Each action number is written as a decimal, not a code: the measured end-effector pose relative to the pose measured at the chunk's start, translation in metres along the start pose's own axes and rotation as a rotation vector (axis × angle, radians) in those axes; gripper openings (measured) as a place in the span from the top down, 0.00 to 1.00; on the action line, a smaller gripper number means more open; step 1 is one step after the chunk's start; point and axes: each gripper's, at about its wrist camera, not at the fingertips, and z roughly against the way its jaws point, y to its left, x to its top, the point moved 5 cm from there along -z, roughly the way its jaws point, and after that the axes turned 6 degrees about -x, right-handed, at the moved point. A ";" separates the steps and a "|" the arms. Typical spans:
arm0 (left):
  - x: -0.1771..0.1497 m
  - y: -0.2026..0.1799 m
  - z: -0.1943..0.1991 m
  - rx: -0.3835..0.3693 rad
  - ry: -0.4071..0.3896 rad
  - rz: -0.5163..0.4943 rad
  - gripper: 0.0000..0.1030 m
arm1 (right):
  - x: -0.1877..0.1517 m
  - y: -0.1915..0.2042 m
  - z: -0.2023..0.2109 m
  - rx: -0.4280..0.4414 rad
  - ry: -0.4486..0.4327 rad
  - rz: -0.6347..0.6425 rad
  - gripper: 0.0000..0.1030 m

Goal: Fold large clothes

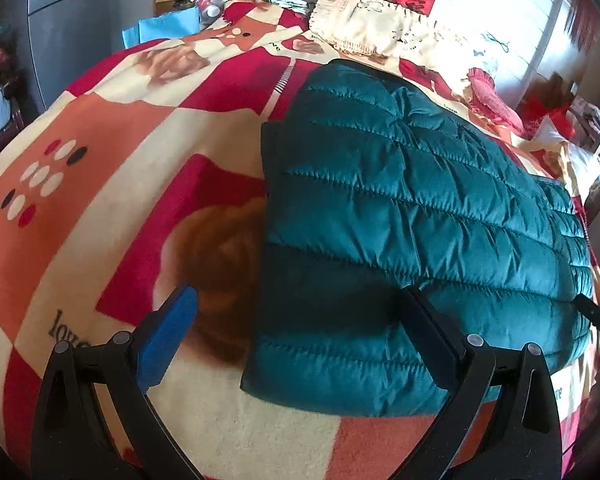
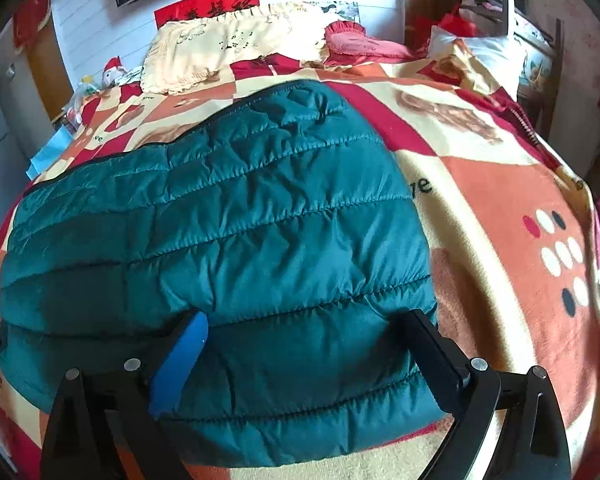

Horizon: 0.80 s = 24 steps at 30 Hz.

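**Folded quilted jacket on a patterned bed, seen from both wrist cameras**

A teal quilted jacket [image 1: 420, 216] lies folded into a compact, roughly rectangular bundle on a blanket [image 1: 112, 152] printed with red, orange and cream squares, dots and the word "love". In the left wrist view the bundle occupies the right half of the frame, its near left corner reaching toward the camera. The left gripper [image 1: 296, 308] is spread wide and holds nothing: its blue-padded finger [image 1: 168, 336] stands over bare blanket to the left of the jacket, while the black finger crosses the jacket's near edge (contact with the fabric cannot be told).

In the right wrist view the same jacket [image 2: 220, 232] fills the centre and left of the frame, its stitched channels running across. The right gripper [image 2: 308, 320] is likewise released, both fingers splayed apart above the near part of the bundle, with no fabric pinched between them.

At the head of the bed lie a cream fringed pillow [image 2: 220, 52] and, just beside it, a red ruffled cushion [image 2: 356, 40]. A small plush toy [image 2: 114, 72] in a red hat sits at the far left corner, near the wall.
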 end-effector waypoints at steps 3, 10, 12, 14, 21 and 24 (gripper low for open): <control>-0.001 -0.002 0.009 0.009 -0.012 -0.035 0.02 | -0.003 -0.004 0.015 0.036 -0.012 -0.009 0.07; -0.006 -0.003 0.024 -0.025 -0.026 -0.036 0.02 | -0.015 -0.025 0.037 0.104 -0.016 -0.067 0.06; -0.007 -0.003 0.026 -0.034 -0.025 -0.031 0.02 | -0.017 -0.030 0.038 0.106 -0.011 -0.074 0.06; -0.008 -0.002 0.026 -0.043 -0.023 -0.025 0.02 | -0.019 -0.036 0.038 0.109 -0.014 -0.084 0.06; -0.007 -0.001 0.021 -0.051 -0.010 -0.024 0.02 | -0.020 -0.050 0.030 0.126 0.001 -0.111 0.06; -0.006 0.000 0.016 -0.055 0.001 -0.020 0.02 | -0.019 -0.055 0.025 0.126 0.007 -0.115 0.06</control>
